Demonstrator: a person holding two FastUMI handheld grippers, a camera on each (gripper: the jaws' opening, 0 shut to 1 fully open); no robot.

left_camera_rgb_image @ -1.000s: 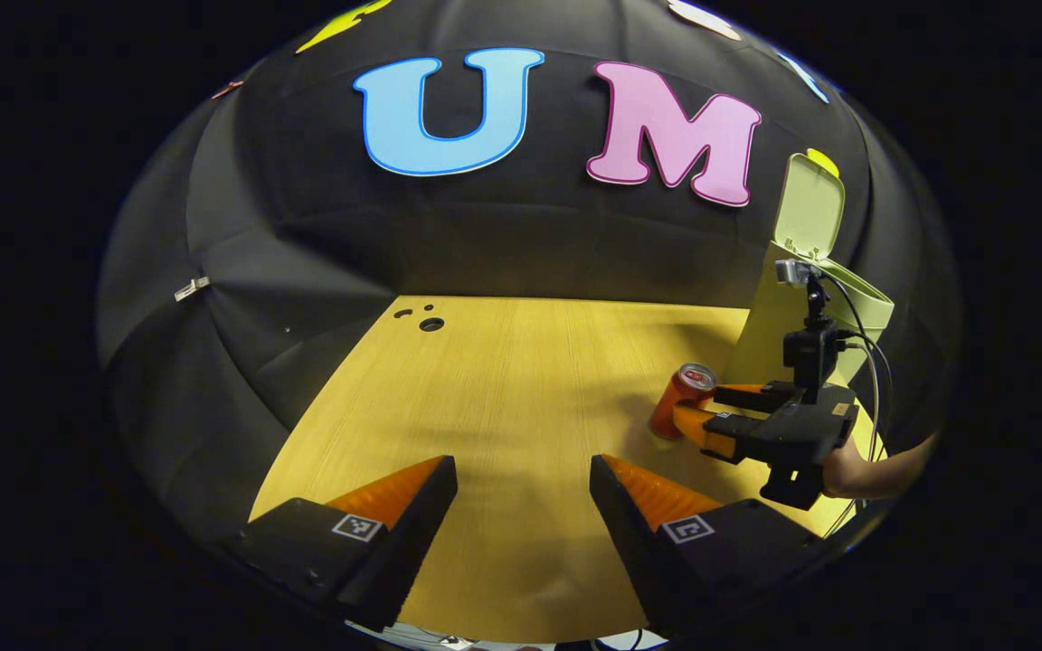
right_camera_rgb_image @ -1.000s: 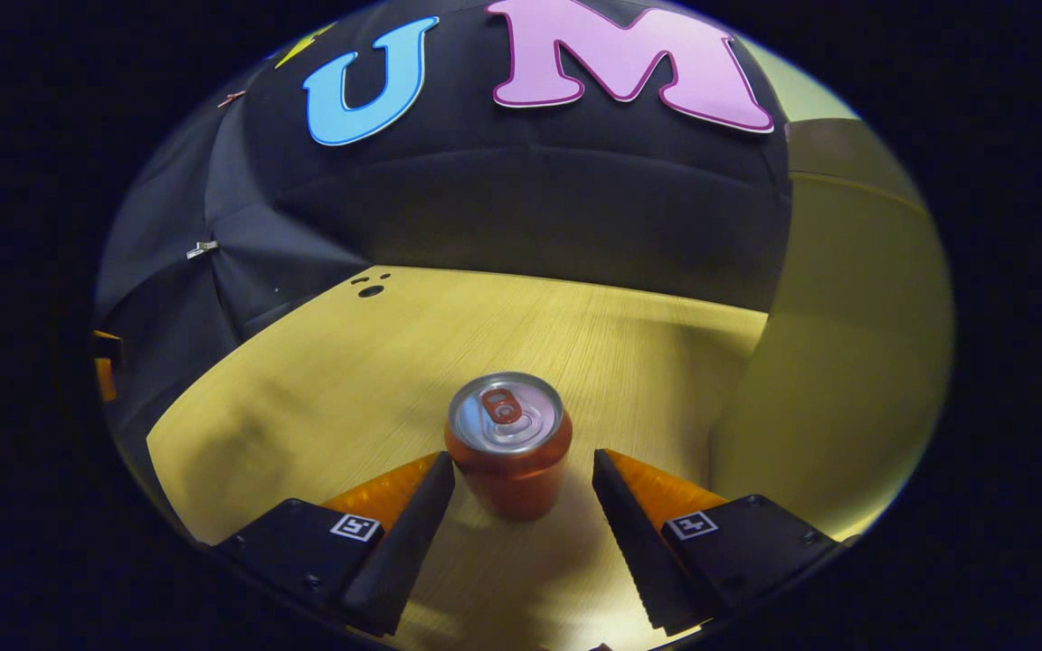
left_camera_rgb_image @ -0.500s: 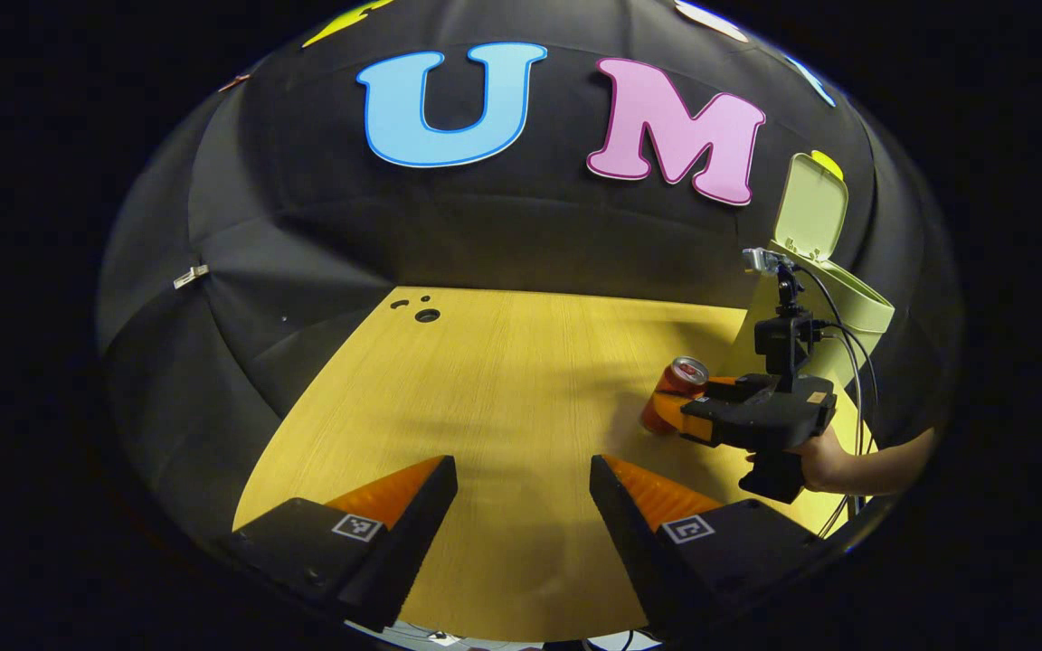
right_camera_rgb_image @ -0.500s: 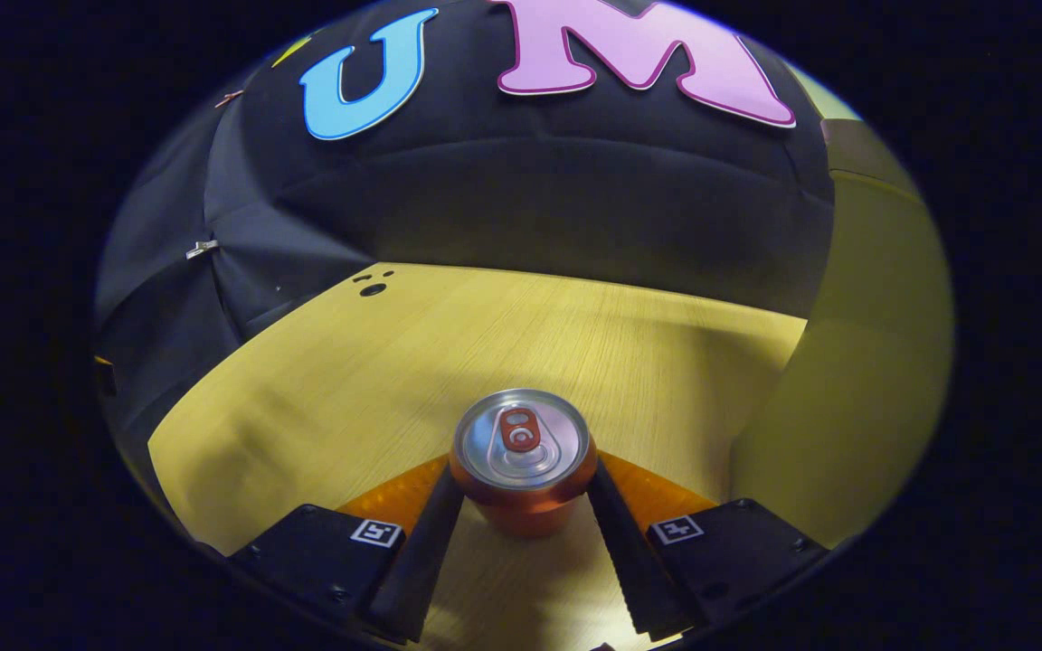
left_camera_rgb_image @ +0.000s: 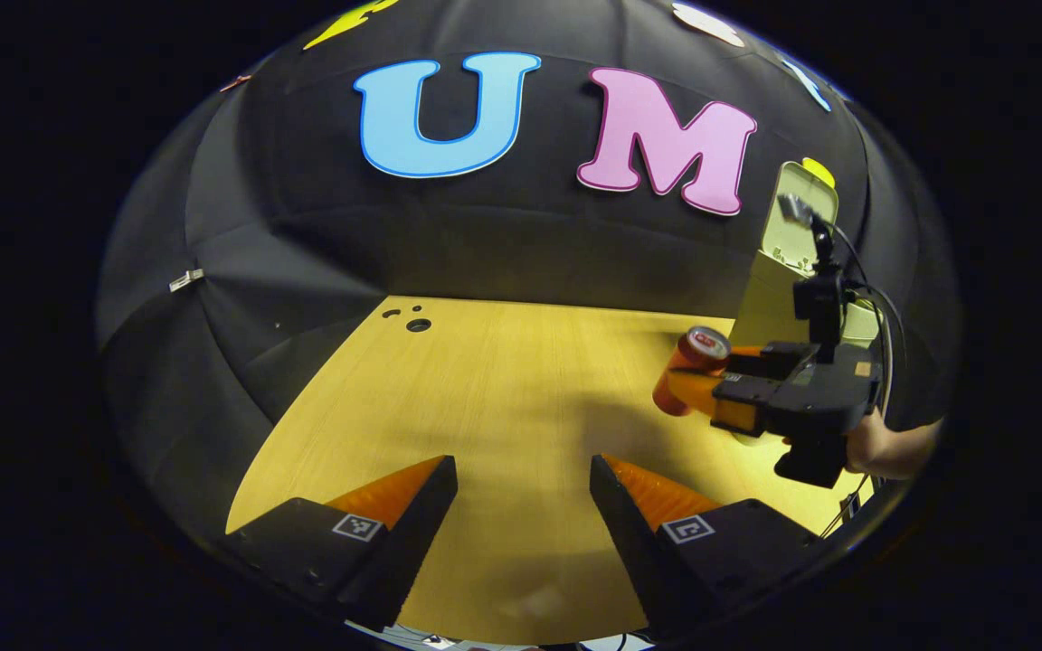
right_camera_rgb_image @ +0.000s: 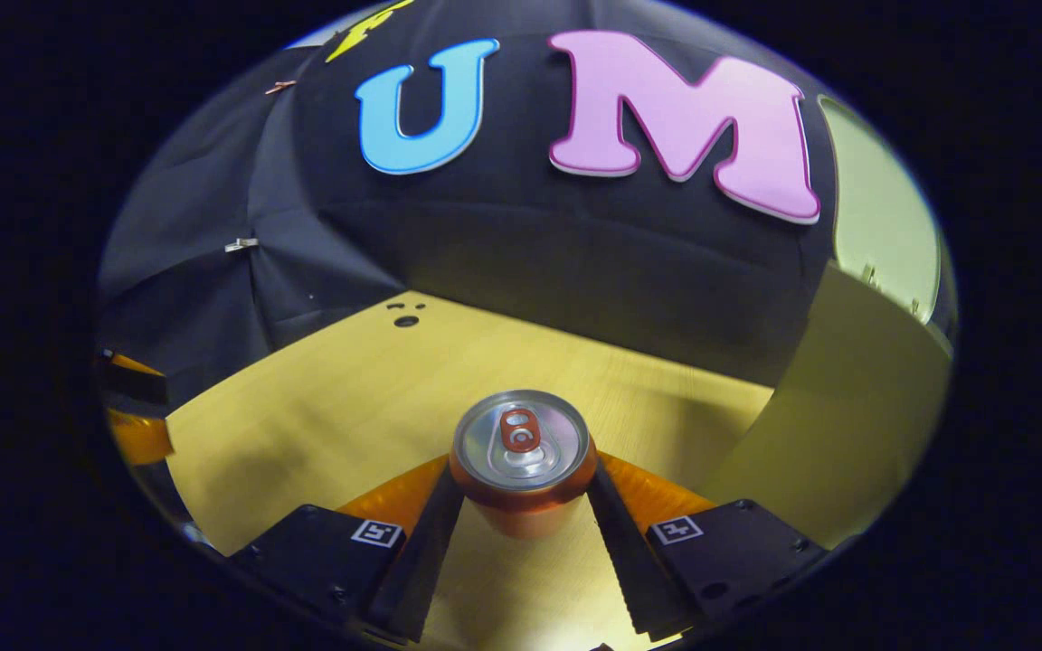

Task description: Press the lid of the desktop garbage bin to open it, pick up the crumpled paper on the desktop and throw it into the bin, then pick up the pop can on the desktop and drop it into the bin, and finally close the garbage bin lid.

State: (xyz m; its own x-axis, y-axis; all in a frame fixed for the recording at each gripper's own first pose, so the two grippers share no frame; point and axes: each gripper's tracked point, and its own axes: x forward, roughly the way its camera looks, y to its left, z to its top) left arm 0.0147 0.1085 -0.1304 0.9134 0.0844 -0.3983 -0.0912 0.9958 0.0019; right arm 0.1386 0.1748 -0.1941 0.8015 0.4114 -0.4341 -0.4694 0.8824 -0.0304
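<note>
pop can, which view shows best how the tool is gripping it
The right gripper view: the pop can sits close up, both fingers of the right tool pressing its sides. The left gripper view shows the can small and far off, tilted, held off the table beside the bin.

No wording, brand or number can be read here. The pop can (right_camera_rgb_image: 521, 452), clamped in the right gripper (right_camera_rgb_image: 523, 468), turns only its bare top and side to view. Square black-and-white markers (right_camera_rgb_image: 375, 533) behind its fingers, and likewise on the left gripper (left_camera_rgb_image: 523, 463), carry patterns, not letters.
</note>
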